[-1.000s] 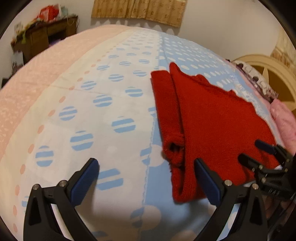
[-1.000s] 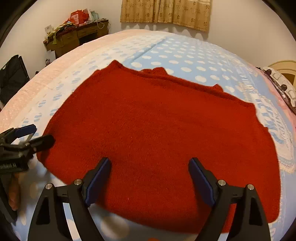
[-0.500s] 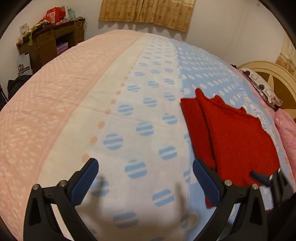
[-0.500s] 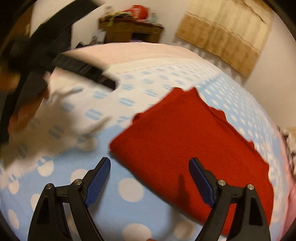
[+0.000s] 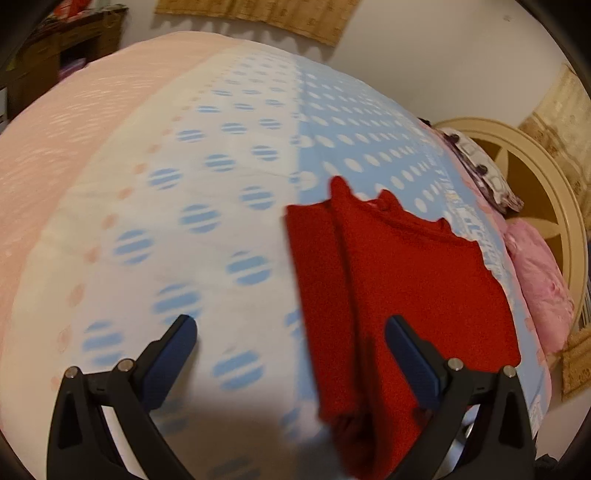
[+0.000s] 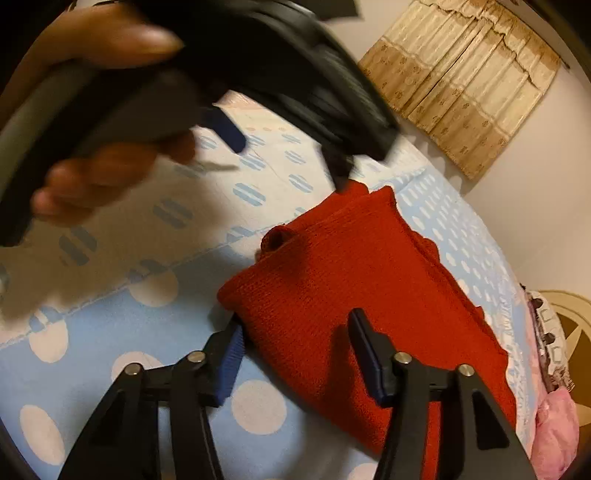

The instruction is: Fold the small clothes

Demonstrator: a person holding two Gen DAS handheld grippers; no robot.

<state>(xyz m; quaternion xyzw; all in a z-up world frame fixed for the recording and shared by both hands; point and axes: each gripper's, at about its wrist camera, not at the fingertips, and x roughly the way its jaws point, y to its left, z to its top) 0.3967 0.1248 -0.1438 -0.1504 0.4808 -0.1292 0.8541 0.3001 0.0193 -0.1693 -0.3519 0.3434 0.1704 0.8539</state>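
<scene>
Right tool jaws just closing around red sweater edge, contact unclear; left tool agape, blurred.

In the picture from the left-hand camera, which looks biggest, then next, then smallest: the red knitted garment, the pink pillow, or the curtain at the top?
Largest to smallest, as they look in the left wrist view:
1. red knitted garment
2. pink pillow and curtain: too alike to rank; the curtain is farther off and cut by the frame's top edge.
</scene>
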